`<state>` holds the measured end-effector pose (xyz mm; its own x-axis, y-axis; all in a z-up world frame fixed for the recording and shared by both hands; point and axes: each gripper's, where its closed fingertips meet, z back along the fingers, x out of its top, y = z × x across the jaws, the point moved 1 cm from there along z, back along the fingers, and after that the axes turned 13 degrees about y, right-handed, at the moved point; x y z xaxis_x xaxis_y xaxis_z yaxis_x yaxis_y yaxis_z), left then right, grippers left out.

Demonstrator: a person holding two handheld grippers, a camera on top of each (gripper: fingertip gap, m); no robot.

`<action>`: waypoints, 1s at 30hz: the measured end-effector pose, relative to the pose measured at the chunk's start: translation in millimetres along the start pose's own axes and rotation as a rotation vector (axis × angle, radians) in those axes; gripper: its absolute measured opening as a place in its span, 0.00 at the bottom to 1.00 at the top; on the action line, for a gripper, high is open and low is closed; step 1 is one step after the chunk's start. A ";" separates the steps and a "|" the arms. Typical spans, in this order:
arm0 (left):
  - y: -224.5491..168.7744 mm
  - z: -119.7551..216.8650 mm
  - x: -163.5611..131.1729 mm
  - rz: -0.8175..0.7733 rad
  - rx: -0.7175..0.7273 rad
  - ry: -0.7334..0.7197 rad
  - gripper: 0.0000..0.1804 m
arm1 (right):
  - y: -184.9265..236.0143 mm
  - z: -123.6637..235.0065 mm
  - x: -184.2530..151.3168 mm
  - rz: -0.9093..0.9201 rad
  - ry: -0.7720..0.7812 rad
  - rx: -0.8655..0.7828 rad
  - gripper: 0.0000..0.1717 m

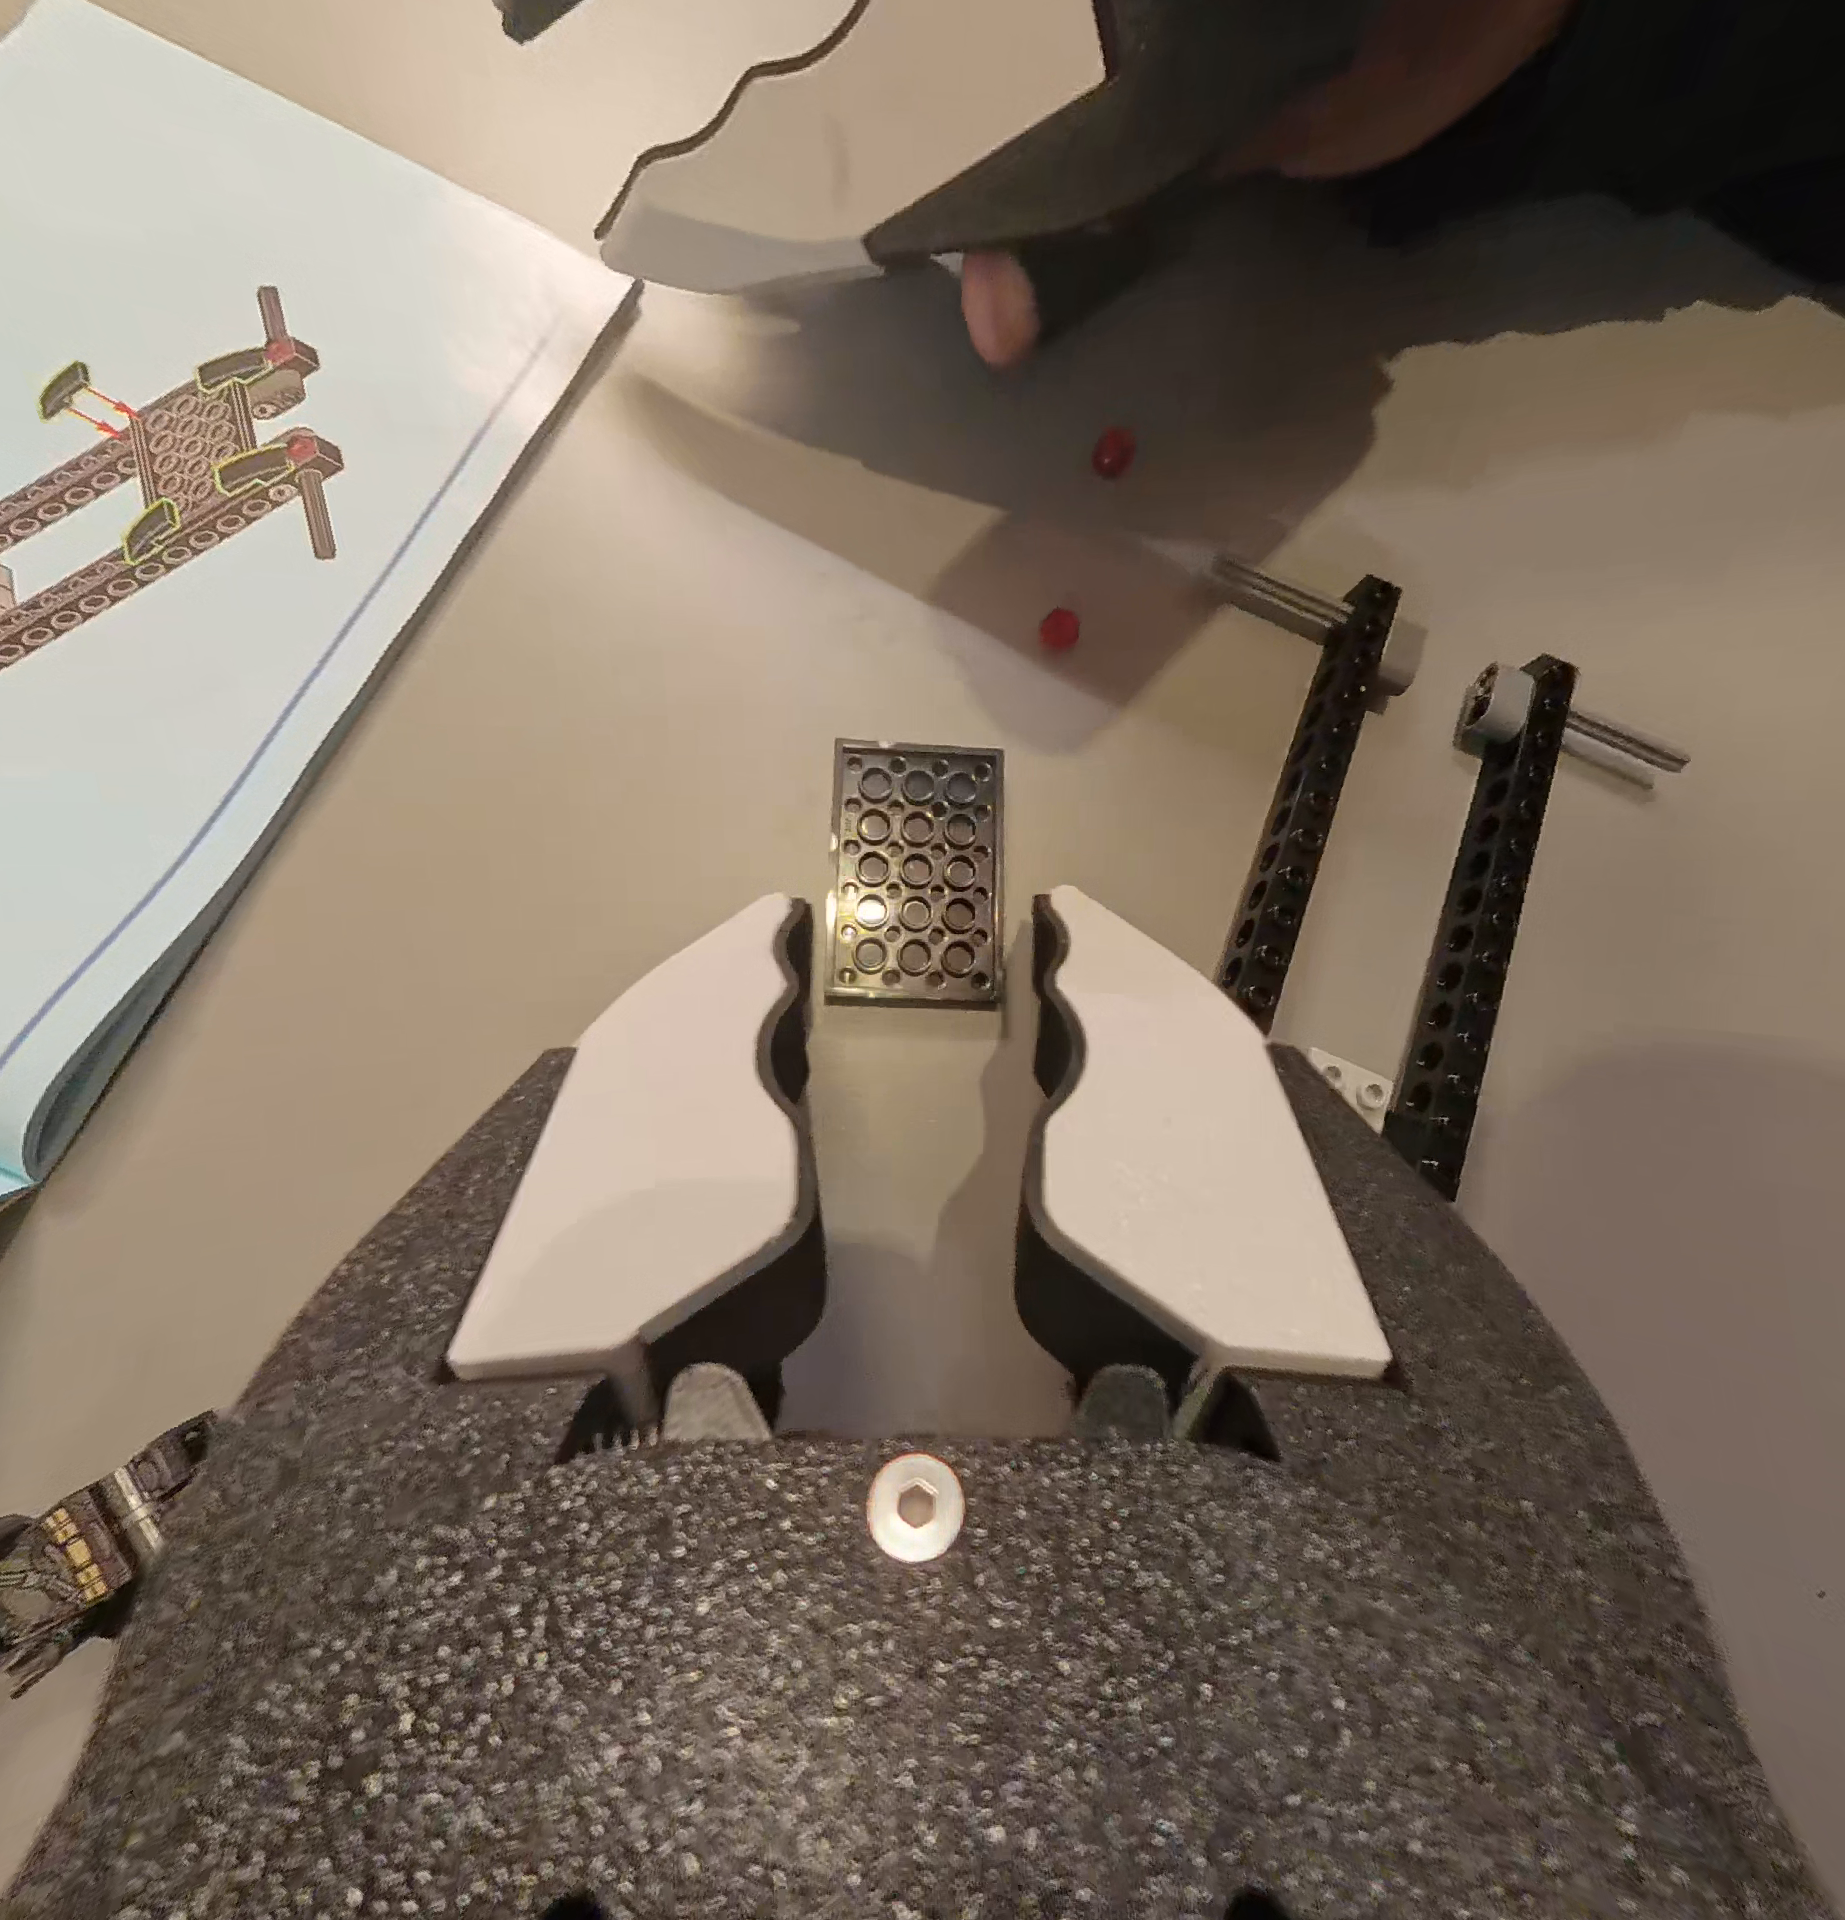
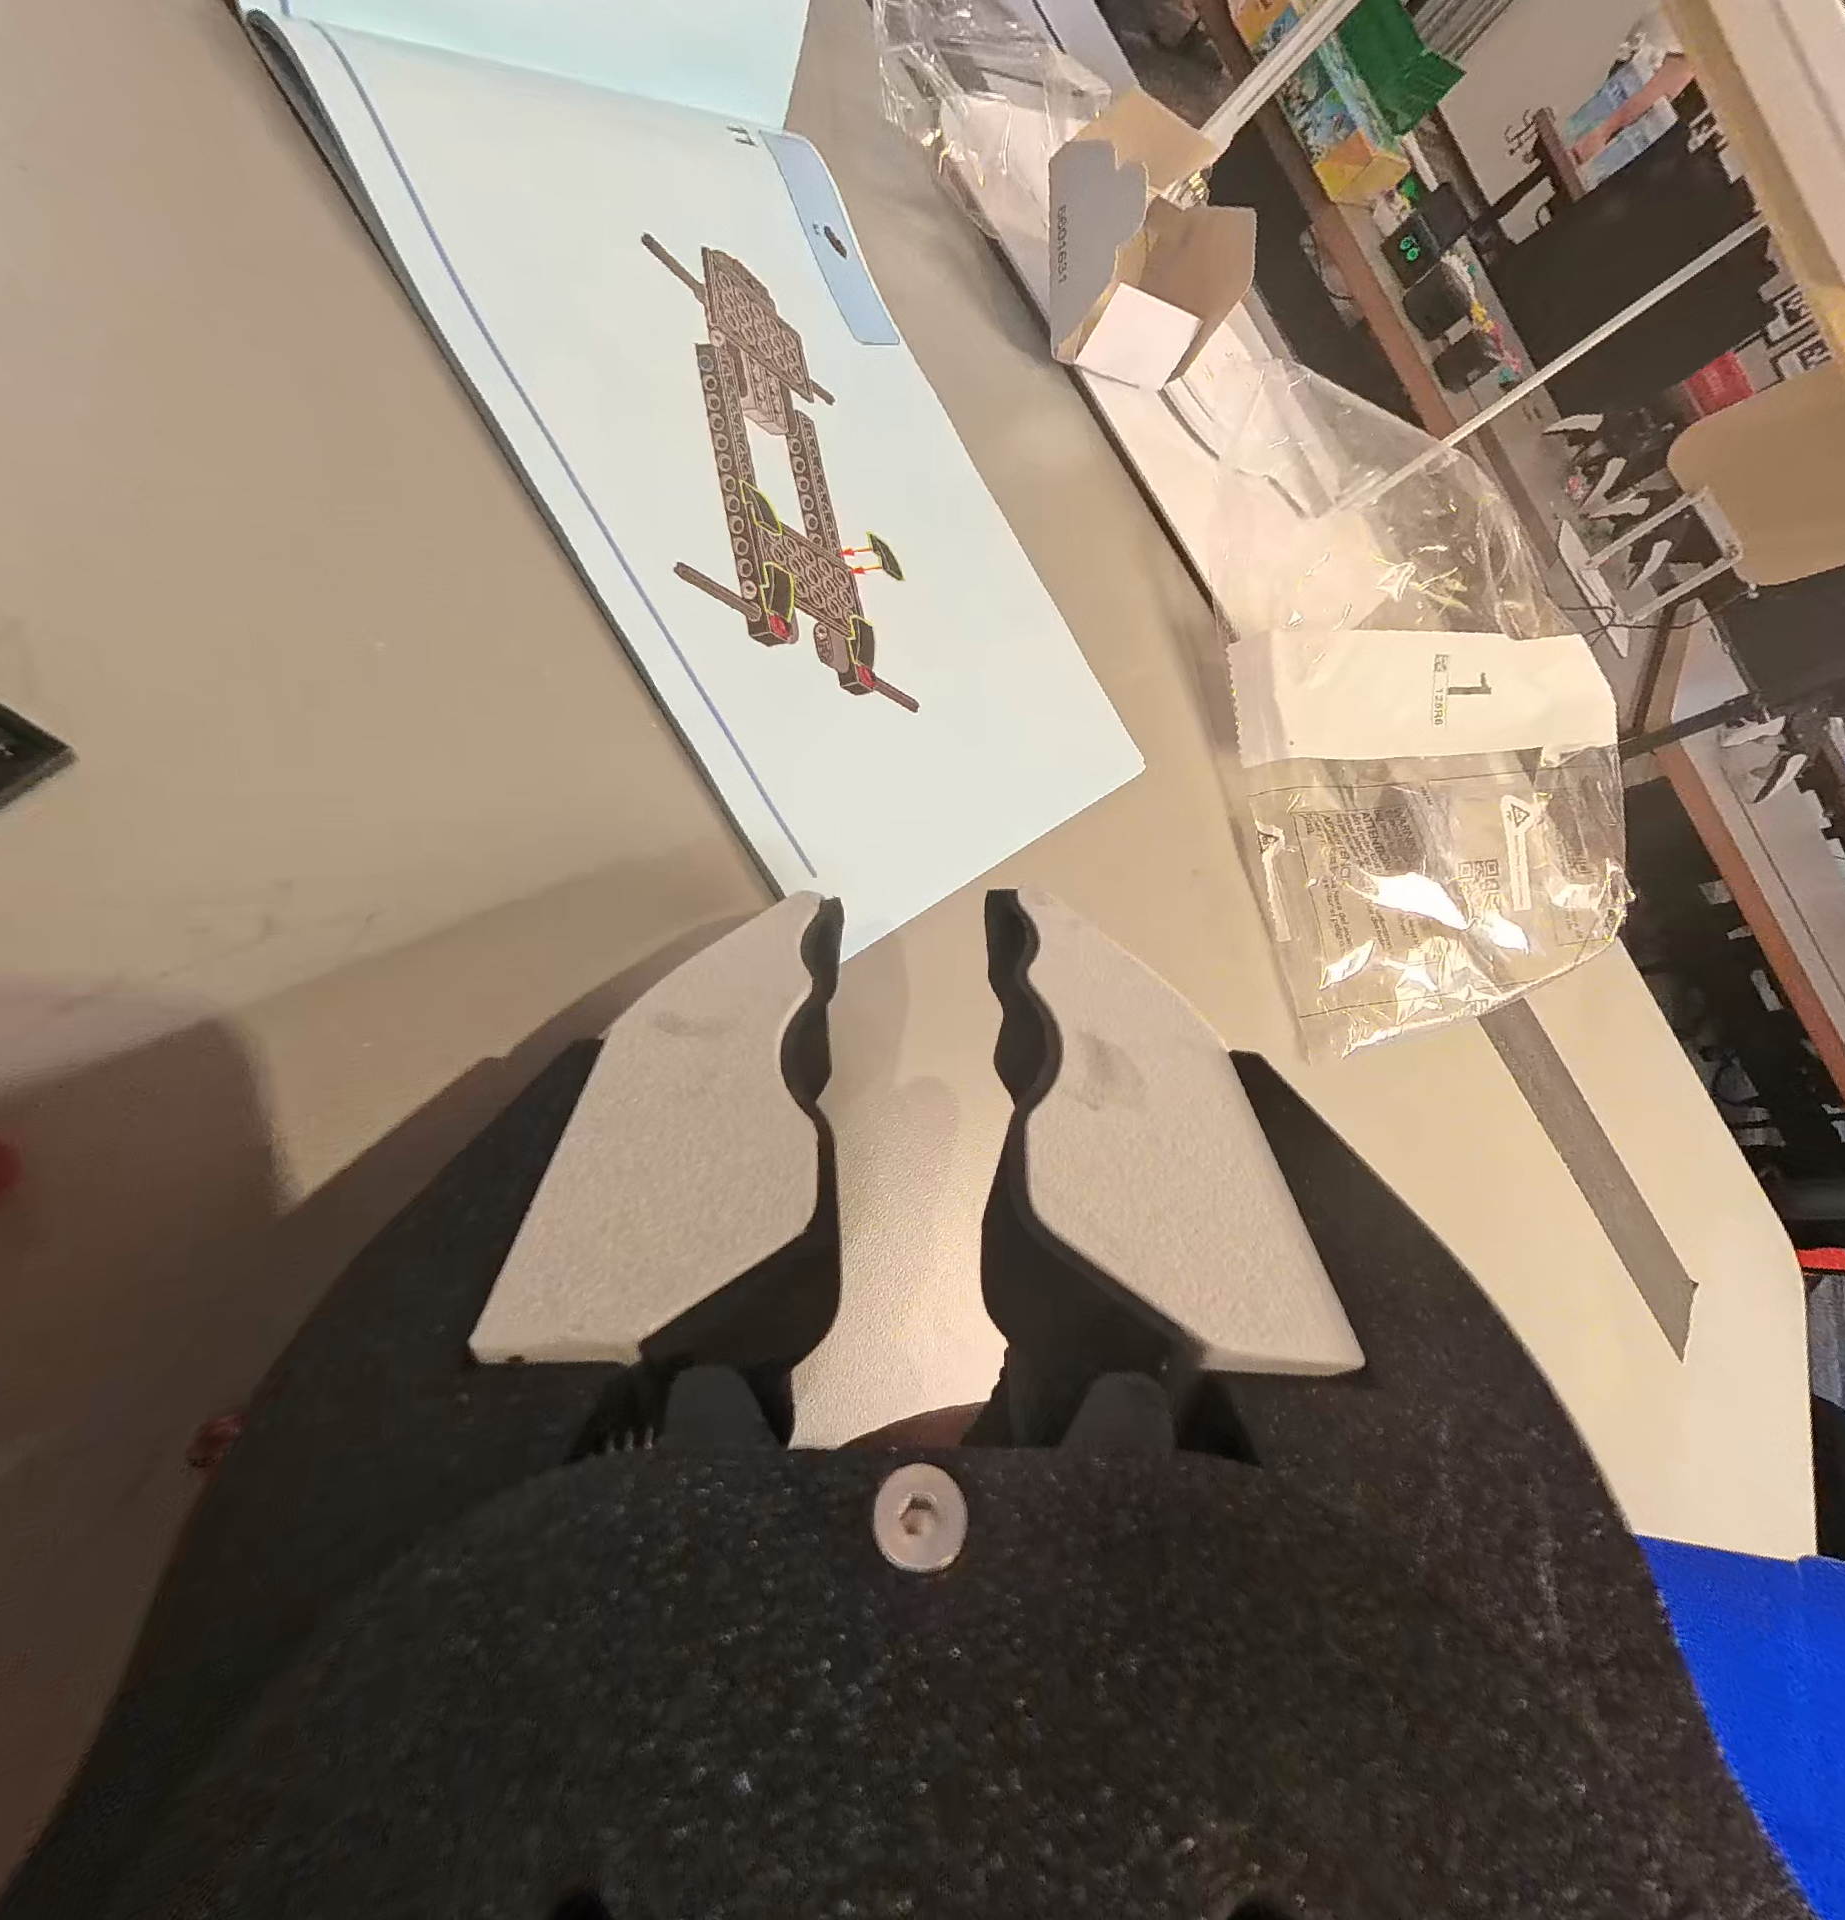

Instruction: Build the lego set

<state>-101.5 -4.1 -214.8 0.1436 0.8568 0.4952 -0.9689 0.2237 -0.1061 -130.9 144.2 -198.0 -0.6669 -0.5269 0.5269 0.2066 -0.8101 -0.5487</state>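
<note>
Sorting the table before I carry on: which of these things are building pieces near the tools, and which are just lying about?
Building pieces:
- dark plate, between the open left tool fingertips, untouched
- black holed beams
- red pins
- instruction booklet

Lying about:
- clear bags
- torn carton

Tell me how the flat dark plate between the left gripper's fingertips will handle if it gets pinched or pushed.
The plate looks like hard plastic, so probably stiff and light. It lies flat on the smooth table, so a push would likely slide it, not tip it. Its thin edges give little to pinch; the open left gripper may slip off.
</note>
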 end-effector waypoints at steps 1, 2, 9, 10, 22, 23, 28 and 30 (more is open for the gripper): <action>0.6 -0.5 -0.2 -0.006 0.017 0.008 0.18 | 0.1 0.0 0.1 -0.001 0.000 0.005 0.16; 1.2 -1.3 -0.6 -0.013 0.032 0.015 0.17 | 0.5 0.1 0.1 -0.001 -0.001 0.010 0.16; 2.6 -0.5 5.0 0.073 -0.004 0.009 0.17 | 6.7 2.7 0.7 0.006 -0.013 0.079 0.16; 3.6 0.5 6.6 0.102 -0.008 0.002 0.17 | 8.2 3.0 0.3 0.000 -0.008 0.100 0.16; 14.9 13.4 11.6 0.330 -0.029 -0.066 0.20 | 20.4 13.1 0.2 0.051 0.045 0.169 0.16; 17.3 15.0 9.6 0.328 -0.018 -0.058 0.20 | 20.9 13.2 0.2 0.051 0.046 0.173 0.16; 12.4 7.0 -2.8 0.315 -0.065 0.029 0.21 | 23.7 13.8 -1.1 0.037 0.064 0.204 0.16; 5.0 5.9 -0.9 0.302 -0.101 0.036 0.20 | 25.9 15.1 -0.4 0.028 0.068 0.223 0.16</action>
<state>-107.6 -6.5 -210.8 -0.1382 0.9070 0.3978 -0.9440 0.0008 -0.3298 -114.4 119.5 -202.6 -0.7039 -0.5378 0.4639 0.3737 -0.8359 -0.4020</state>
